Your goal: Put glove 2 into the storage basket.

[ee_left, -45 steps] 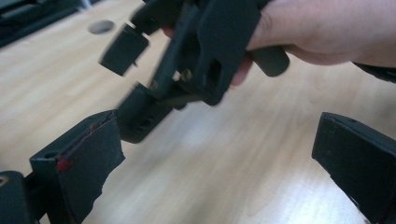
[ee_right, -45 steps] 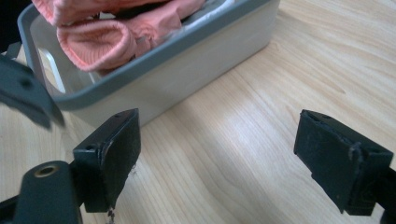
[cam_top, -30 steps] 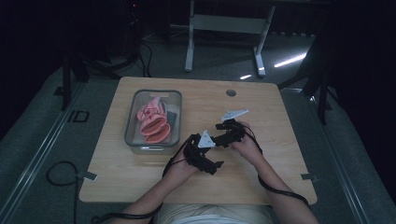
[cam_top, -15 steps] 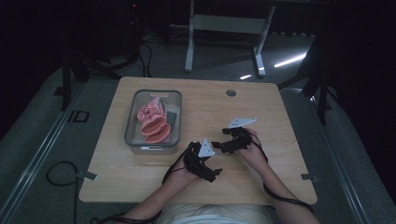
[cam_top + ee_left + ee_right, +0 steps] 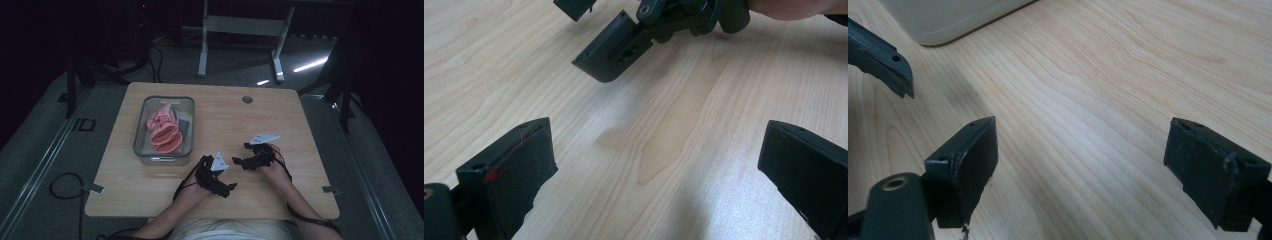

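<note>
The tray (image 5: pixel 141 131), a clear one holding pink cloth (image 5: pixel 163 128), sits toward the far left of the worktop (image 5: pixel 280 115), and nothing grips it. A second ago both hands were nearer the tray; they have since drawn back toward the person, which suggests the cloth has been set down and the work is finishing. The left hand-held gripper (image 5: pixel 223 189) rests just right of the tray's near corner, the right hand-held gripper (image 5: pixel 239 162) farther right. Both stand wide open and empty. The right gripper view catches the tray's pale wall (image 5: pixel 953 17) close by; the left gripper view instead looks across bare wood at the other gripper's jaw.
</note>
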Demonstrator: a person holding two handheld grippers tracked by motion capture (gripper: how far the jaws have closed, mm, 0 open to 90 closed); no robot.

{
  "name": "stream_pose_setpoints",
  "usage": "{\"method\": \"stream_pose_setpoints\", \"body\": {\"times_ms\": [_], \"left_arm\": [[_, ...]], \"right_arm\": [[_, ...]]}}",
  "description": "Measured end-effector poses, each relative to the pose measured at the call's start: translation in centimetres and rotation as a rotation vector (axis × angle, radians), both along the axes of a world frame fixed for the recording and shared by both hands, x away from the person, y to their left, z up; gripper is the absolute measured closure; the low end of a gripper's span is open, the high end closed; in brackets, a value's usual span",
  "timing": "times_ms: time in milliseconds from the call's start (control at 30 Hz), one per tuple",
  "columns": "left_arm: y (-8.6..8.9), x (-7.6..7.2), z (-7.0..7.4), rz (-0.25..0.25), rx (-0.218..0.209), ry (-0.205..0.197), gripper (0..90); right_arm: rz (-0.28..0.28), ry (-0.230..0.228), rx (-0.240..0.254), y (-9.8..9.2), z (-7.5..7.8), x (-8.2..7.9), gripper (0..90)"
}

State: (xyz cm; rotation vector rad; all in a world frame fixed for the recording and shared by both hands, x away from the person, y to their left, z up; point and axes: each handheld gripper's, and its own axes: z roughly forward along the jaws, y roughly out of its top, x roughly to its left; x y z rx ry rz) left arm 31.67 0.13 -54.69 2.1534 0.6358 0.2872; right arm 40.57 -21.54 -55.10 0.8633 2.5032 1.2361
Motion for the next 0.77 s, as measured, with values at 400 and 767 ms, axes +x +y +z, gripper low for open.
{"method": "stream_pose_setpoints", "body": {"times_ms": [400,767], "left_arm": [[0.0,-0.2,-1.1,-0.006,0.041,-0.01,1.3],[0.1,-0.3,-1.2,-0.013,0.043,-0.012,1.3]], "right_arm": [[-0.029,-0.009,0.006,-1.4,-1.1,-0.6,13.8],[-0.033,-0.008,0.013,-1.7,-1.2,-0.6,13.8]]}}
